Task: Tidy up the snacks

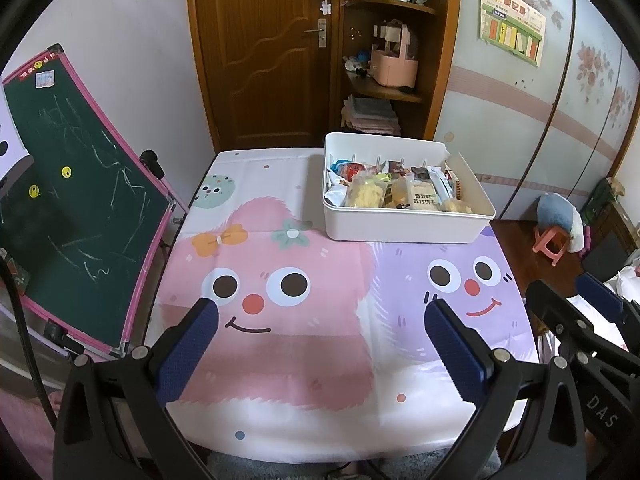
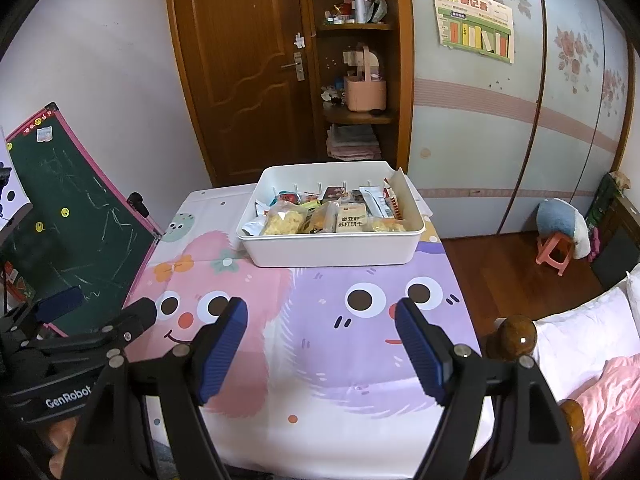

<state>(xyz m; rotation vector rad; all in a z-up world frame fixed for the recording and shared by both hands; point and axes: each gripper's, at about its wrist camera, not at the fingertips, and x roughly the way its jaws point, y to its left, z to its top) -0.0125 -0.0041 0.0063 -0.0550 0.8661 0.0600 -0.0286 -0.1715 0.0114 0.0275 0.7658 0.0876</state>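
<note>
From your left view, your left gripper point(image 1: 320, 344) is wide open, holding nothing. The white box point(image 1: 400, 224) of snacks point(image 1: 400, 192) sits far back on the table.

From your right view, your right gripper point(image 2: 320, 344) is open too. The packets look light and crinkly; I think you should pinch one gently by its edge.

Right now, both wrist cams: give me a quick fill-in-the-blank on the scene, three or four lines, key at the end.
1. The snack packets all sit inside the white ____.
2. The left tongs and right tongs both stand ____, holding nothing.
3. The tablecloth shows a pink cartoon face beside a ____ one.
4. Left of the table leans a green ____ with a pink frame.

Missing words: bin; open; purple; chalkboard
</note>
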